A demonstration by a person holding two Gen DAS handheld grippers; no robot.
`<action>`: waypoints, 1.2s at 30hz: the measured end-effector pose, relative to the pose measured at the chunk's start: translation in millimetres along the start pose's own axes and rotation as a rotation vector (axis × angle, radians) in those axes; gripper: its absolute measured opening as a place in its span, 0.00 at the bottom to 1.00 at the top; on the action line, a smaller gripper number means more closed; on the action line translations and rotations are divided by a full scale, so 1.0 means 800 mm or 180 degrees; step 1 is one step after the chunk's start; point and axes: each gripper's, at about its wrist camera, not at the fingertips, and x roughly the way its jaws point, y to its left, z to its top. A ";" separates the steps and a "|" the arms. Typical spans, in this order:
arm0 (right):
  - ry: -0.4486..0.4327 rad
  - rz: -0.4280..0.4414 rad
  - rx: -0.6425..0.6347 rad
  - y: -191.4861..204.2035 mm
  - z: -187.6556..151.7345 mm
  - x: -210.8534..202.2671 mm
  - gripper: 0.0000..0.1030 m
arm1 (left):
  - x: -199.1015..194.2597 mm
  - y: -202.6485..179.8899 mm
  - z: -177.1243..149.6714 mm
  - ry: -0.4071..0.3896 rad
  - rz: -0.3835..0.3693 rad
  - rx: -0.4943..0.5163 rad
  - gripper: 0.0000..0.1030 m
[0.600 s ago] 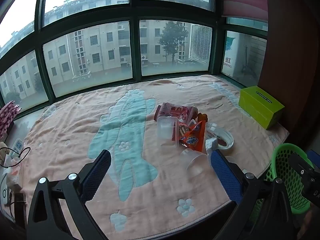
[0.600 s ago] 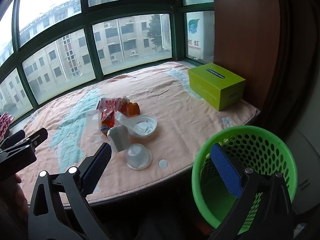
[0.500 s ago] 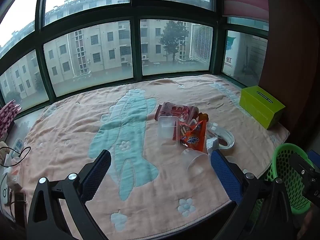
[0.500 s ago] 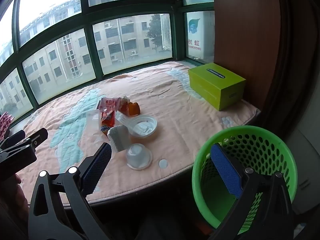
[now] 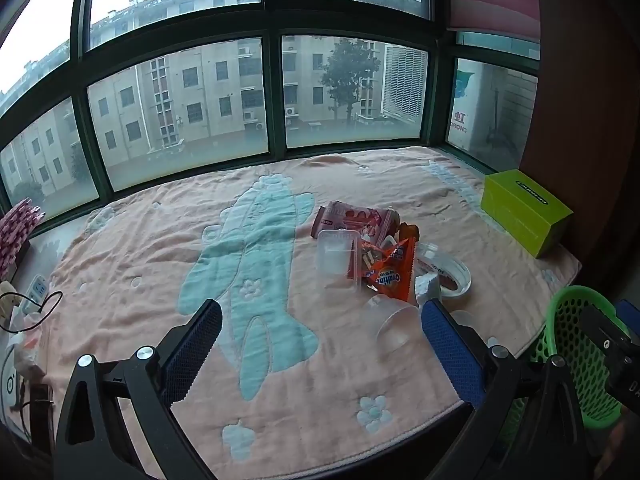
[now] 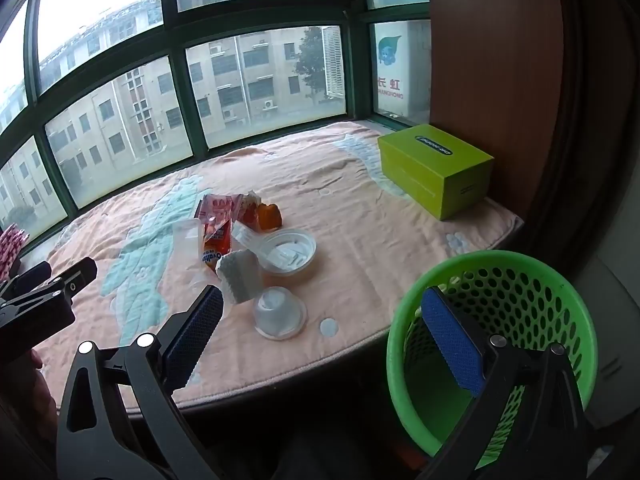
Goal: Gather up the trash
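- Landmark: green mesh basket (image 6: 496, 344), standing off the near right corner of the window-seat blanket (image 5: 132, 256), below its edge. Inside looks bare where visible; bottom partly hidden by the right gripper.
- Left gripper (image 5: 320, 344): jaws spread wide, nothing between the blue pads. Held above the blanket's near edge, well left of the basket.
- Right gripper (image 6: 320, 332): jaws wide apart, nothing held. One pad sits in front of the basket's rim in the right wrist view, the other over the blanket edge.
- Trash lies in one loose cluster on the blanket, up and left of the basket, none of it touching either gripper.
- Nearest the basket: small white disc (image 6: 329, 326), then an upturned clear plastic cup (image 6: 279, 312) just beside it.
- White crumpled paper cup (image 6: 240, 276) next, further left of the basket, touching or nearly touching the clear cup.
- White round lid-like dish (image 6: 289, 253) behind those, with a white spoon-shaped piece resting on its rim.
- Orange Ovaltine sachet (image 5: 390, 276) and clear rectangular tray (image 5: 334, 256) side by side, further from the basket.
- Pink snack wrapper (image 5: 352, 220) farthest from the basket; orange jelly piece (image 6: 269, 217) beside it.
- Lime green box (image 6: 436, 170) stands on the blanket behind the basket, against the brown wall panel.
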 end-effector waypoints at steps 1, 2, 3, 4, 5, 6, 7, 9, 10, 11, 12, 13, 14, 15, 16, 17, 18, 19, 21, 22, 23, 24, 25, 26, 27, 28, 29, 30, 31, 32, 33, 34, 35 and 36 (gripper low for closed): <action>0.0005 0.0001 0.0001 -0.001 0.000 0.000 0.95 | 0.001 0.003 0.001 0.0011 -0.0001 -0.0015 0.94; 0.0009 0.0003 0.0002 -0.001 0.000 -0.001 0.95 | 0.002 0.003 0.000 0.0013 0.0003 -0.0018 0.94; 0.0007 0.0003 0.0002 -0.002 0.000 -0.002 0.95 | 0.002 0.004 0.000 0.0013 0.0004 -0.0019 0.94; 0.0004 0.0002 0.0002 -0.002 0.001 -0.002 0.95 | 0.002 0.004 0.001 0.0014 0.0001 -0.0020 0.94; 0.0003 0.0000 0.0003 -0.003 0.001 -0.003 0.95 | 0.002 0.004 0.001 0.0013 0.0001 -0.0022 0.94; 0.0006 0.0003 0.0004 0.001 -0.001 0.003 0.95 | 0.002 0.004 0.001 0.0015 0.0001 -0.0020 0.94; 0.0009 0.0007 0.0004 0.001 -0.001 0.003 0.95 | 0.002 0.004 0.001 0.0017 0.0002 -0.0019 0.94; 0.0006 0.0003 0.0001 0.000 -0.001 0.002 0.95 | 0.002 0.004 0.001 0.0017 0.0001 -0.0020 0.94; 0.0008 0.0004 0.0000 0.001 -0.001 0.002 0.95 | 0.002 0.004 0.001 0.0021 0.0002 -0.0022 0.94; 0.0013 0.0007 0.0004 0.000 0.000 0.002 0.95 | 0.002 0.005 0.002 0.0029 0.0004 -0.0028 0.94; 0.0013 0.0009 0.0005 0.000 -0.001 0.002 0.95 | 0.002 0.005 0.002 0.0036 0.0004 -0.0035 0.94; 0.0013 0.0009 0.0003 -0.001 -0.001 0.002 0.95 | 0.002 0.006 0.002 0.0038 0.0007 -0.0040 0.94; 0.0013 0.0010 0.0003 0.000 -0.001 0.003 0.95 | 0.002 0.007 0.003 0.0038 0.0013 -0.0043 0.94; 0.0015 0.0009 0.0005 0.000 -0.001 0.002 0.95 | 0.002 0.007 0.003 0.0037 0.0014 -0.0046 0.94; 0.0015 0.0009 0.0007 0.000 -0.001 0.003 0.95 | 0.002 0.007 0.004 0.0040 0.0015 -0.0046 0.94; 0.0015 0.0011 0.0007 -0.001 -0.001 0.002 0.95 | 0.001 0.008 0.003 0.0039 0.0014 -0.0046 0.94; 0.0015 0.0011 0.0007 -0.001 -0.001 0.003 0.95 | 0.001 0.008 0.003 0.0037 0.0012 -0.0045 0.94; 0.0014 0.0008 0.0006 0.000 -0.001 0.003 0.95 | 0.002 0.007 0.003 0.0037 0.0013 -0.0042 0.94; 0.0017 0.0010 0.0009 -0.001 -0.001 0.003 0.95 | 0.002 0.008 0.004 0.0042 0.0010 -0.0037 0.94; 0.0018 0.0013 0.0014 -0.001 -0.001 0.003 0.95 | 0.002 0.007 0.003 0.0045 0.0015 -0.0040 0.94; 0.0018 0.0015 0.0016 -0.001 -0.001 0.003 0.95 | 0.002 0.008 0.003 0.0048 0.0015 -0.0043 0.94; 0.0018 0.0011 0.0011 -0.001 -0.001 0.003 0.95 | 0.001 0.008 0.003 0.0052 0.0014 -0.0044 0.94; 0.0017 0.0006 0.0007 -0.001 -0.001 0.003 0.95 | 0.002 0.008 0.003 0.0056 0.0016 -0.0045 0.94; 0.0016 0.0009 0.0008 -0.001 -0.001 0.003 0.95 | 0.002 0.008 0.003 0.0051 0.0017 -0.0046 0.94; 0.0019 0.0016 0.0009 -0.001 -0.001 0.003 0.95 | 0.002 0.008 0.003 0.0051 0.0018 -0.0046 0.94; 0.0022 0.0014 0.0008 -0.002 -0.001 0.002 0.95 | 0.002 0.008 0.003 0.0053 0.0017 -0.0047 0.94; 0.0023 0.0011 0.0005 -0.002 -0.001 0.003 0.95 | 0.002 0.008 0.003 0.0053 0.0014 -0.0046 0.94; 0.0023 0.0013 0.0007 0.000 -0.002 0.004 0.95 | 0.002 0.008 0.003 0.0055 0.0017 -0.0043 0.94; 0.0021 0.0017 0.0010 0.000 -0.002 0.004 0.95 | 0.002 0.008 0.003 0.0055 0.0018 -0.0043 0.94; 0.0023 0.0014 0.0010 0.000 -0.002 0.005 0.95 | 0.003 0.007 0.003 0.0061 0.0020 -0.0044 0.94; 0.0025 0.0012 0.0008 0.002 -0.003 0.005 0.95 | 0.003 0.008 0.003 0.0067 0.0018 -0.0047 0.94; 0.0020 0.0016 0.0011 0.000 -0.002 0.004 0.95 | 0.004 0.007 0.003 0.0069 0.0020 -0.0050 0.94; 0.0019 0.0016 0.0011 0.001 -0.003 0.005 0.95 | 0.004 0.007 0.003 0.0068 0.0024 -0.0052 0.94; 0.0021 0.0015 0.0012 0.003 -0.003 0.003 0.95 | 0.004 0.008 0.003 0.0070 0.0022 -0.0052 0.94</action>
